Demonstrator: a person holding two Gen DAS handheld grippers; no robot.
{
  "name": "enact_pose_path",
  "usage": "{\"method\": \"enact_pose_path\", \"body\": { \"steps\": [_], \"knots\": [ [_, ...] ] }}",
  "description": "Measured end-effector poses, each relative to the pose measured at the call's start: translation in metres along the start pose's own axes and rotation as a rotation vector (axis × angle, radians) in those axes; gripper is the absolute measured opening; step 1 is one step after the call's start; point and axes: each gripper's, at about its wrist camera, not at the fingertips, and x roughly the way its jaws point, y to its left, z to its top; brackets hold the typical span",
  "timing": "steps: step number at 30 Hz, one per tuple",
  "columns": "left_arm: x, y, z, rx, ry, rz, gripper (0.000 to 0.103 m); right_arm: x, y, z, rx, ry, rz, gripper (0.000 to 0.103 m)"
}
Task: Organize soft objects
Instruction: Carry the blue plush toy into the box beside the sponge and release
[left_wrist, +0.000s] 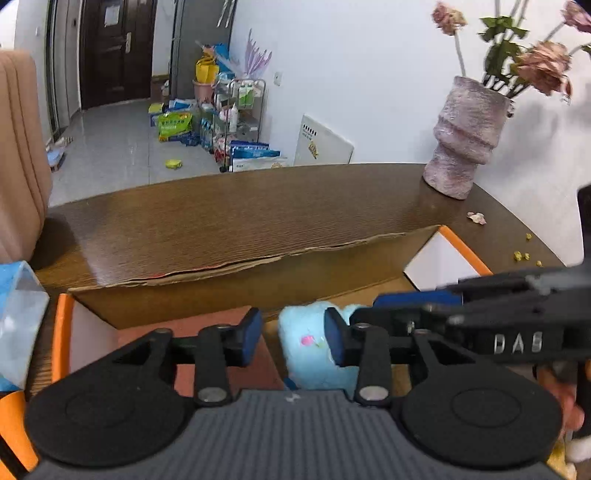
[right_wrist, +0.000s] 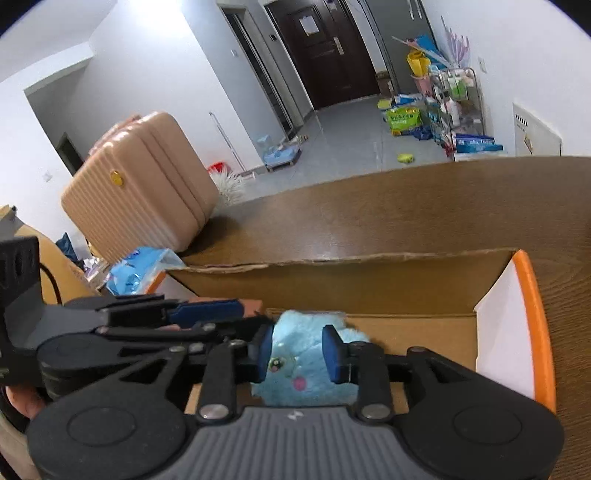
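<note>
A fluffy light-blue plush toy (right_wrist: 300, 363) with a pink spot hangs over the open cardboard box (right_wrist: 369, 288). My right gripper (right_wrist: 297, 354) is shut on it, both blue pads pressing into the fur. In the left wrist view the same plush toy (left_wrist: 308, 356) lies between the fingers of my left gripper (left_wrist: 293, 339). It rests against the right pad, with a gap to the left pad, so this gripper is open. The right gripper (left_wrist: 364, 312) reaches in from the right side of that view. The left gripper (right_wrist: 251, 317) reaches in from the left of the right wrist view.
The box (left_wrist: 258, 284) with orange-edged flaps stands on a dark wooden table (left_wrist: 221, 214). A pink vase (left_wrist: 465, 144) of dried flowers stands at the table's far right corner. A beige suitcase (right_wrist: 140, 184) and a blue plastic packet (right_wrist: 140, 267) sit to the left.
</note>
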Motion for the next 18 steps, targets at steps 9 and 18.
{"method": "enact_pose_path", "body": {
  "steps": [9, 18],
  "knots": [
    [-0.118, -0.029, -0.019, 0.022, -0.111, 0.072, 0.074, -0.094, 0.024, -0.023, -0.074, -0.076, -0.072, 0.049],
    [-0.252, -0.068, -0.059, 0.015, -0.230, 0.198, 0.097, -0.227, 0.059, -0.051, -0.143, -0.182, -0.136, 0.071]
  ]
}}
